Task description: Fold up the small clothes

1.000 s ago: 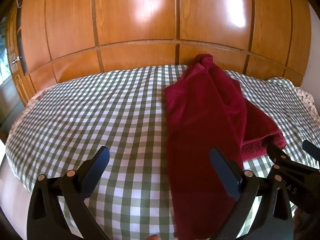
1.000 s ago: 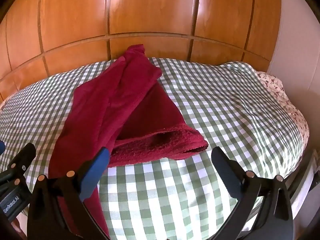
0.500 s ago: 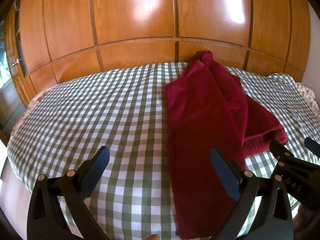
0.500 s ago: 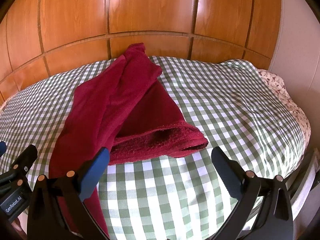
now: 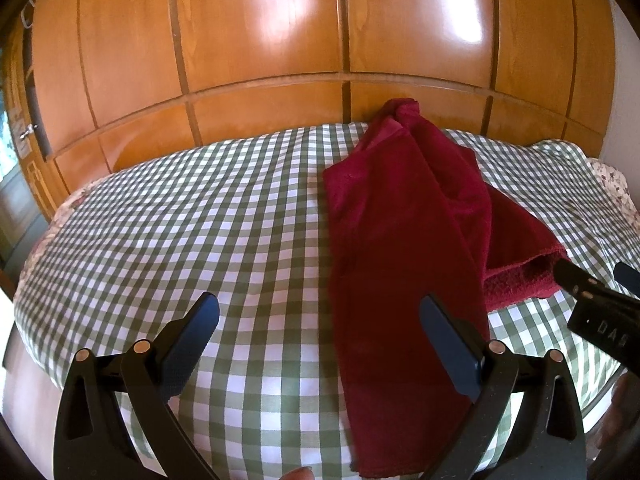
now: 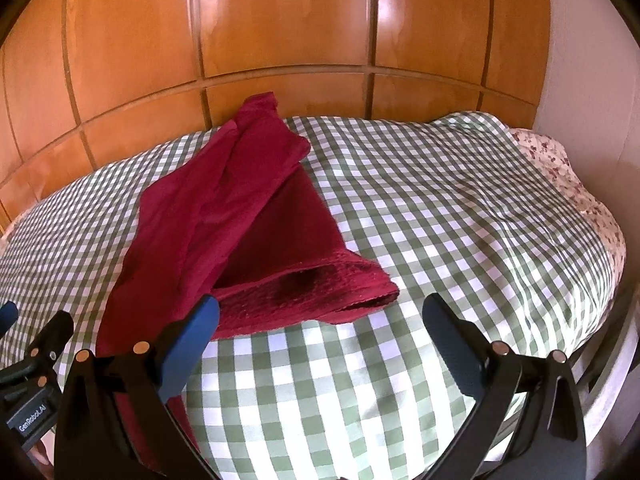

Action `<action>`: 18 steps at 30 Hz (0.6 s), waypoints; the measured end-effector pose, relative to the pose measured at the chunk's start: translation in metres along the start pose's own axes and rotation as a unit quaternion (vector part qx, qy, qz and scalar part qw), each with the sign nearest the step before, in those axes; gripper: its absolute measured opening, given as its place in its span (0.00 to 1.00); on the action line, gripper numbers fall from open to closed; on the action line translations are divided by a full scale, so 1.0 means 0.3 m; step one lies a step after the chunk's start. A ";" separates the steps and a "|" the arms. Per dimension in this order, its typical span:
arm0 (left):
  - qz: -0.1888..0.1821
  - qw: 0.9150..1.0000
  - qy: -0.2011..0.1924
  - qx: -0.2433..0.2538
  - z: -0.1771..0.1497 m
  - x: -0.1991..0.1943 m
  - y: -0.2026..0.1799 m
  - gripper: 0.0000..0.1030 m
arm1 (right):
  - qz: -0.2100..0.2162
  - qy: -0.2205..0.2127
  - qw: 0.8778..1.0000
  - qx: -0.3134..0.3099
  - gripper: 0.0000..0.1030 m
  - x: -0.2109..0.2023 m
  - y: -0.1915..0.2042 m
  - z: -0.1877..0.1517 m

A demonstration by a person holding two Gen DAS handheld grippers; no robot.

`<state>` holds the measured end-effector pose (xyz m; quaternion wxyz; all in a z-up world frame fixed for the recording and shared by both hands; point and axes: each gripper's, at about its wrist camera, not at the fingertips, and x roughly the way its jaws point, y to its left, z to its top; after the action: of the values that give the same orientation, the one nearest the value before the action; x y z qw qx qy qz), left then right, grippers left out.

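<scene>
Left gripper: we hold its jaws spread wide with nothing between them; the blue pads hang above the bed and grip no cloth.
Right gripper: our jaws here also stand wide apart and hold nothing; they hover over the near edge of the bedspread.
Red garment: it lies on the bed as a long dark red strip running away from us toward the wooden panels. In the left wrist view its near end passes under and just ahead of the right-hand jaw, while the left-hand jaw has only bedspread in front of it.
Garment's open end: in the right wrist view a wide, fuzzy-lined opening lies just ahead of the gap between our jaws, nearer the left-hand jaw, whose pad overlaps the cloth's edge in the picture; we cannot tell whether they touch.
Checked bedspread: green and white, it fills the space ahead of both pairs of jaws and to the right of the right gripper.
Wooden panels: glossy orange-brown, they rise behind the far end of the garment.
</scene>
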<state>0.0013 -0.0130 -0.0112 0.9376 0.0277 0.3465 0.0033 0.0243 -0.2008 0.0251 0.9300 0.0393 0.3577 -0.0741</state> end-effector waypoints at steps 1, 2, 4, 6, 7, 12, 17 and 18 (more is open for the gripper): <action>0.000 1.000 0.001 0.001 0.000 0.001 -0.001 0.96 | 0.000 0.000 1.000 0.003 0.98 0.001 -0.007 0.001; 0.000 1.000 0.003 0.001 0.000 0.004 -0.001 0.96 | 0.001 0.000 1.000 0.005 0.98 0.002 -0.013 0.002; 0.000 1.000 0.005 0.003 -0.001 0.008 -0.004 0.96 | 0.000 0.001 1.000 0.006 0.98 0.006 -0.021 0.003; 0.000 1.000 0.006 0.006 -0.001 0.011 -0.007 0.96 | 0.002 0.001 1.000 0.009 0.98 0.007 -0.029 0.003; 0.000 1.000 0.007 0.008 -0.001 0.012 -0.011 0.96 | 0.004 0.001 1.000 0.010 0.98 0.008 -0.033 0.003; -0.001 1.000 0.008 0.015 -0.001 0.018 -0.019 0.96 | 0.005 0.003 1.000 0.015 0.98 0.014 -0.045 0.003; -0.006 1.000 0.013 0.021 -0.003 0.024 -0.028 0.96 | 0.007 0.005 1.000 0.018 0.98 0.021 -0.058 0.003; -0.008 1.000 0.015 0.023 -0.004 0.027 -0.030 0.96 | 0.007 0.005 1.000 0.019 0.98 0.022 -0.059 0.003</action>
<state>0.0065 -0.0218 -0.0178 0.9315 0.0463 0.3606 -0.0114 0.0268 -0.2189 0.0210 0.9278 0.0594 0.3609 -0.0741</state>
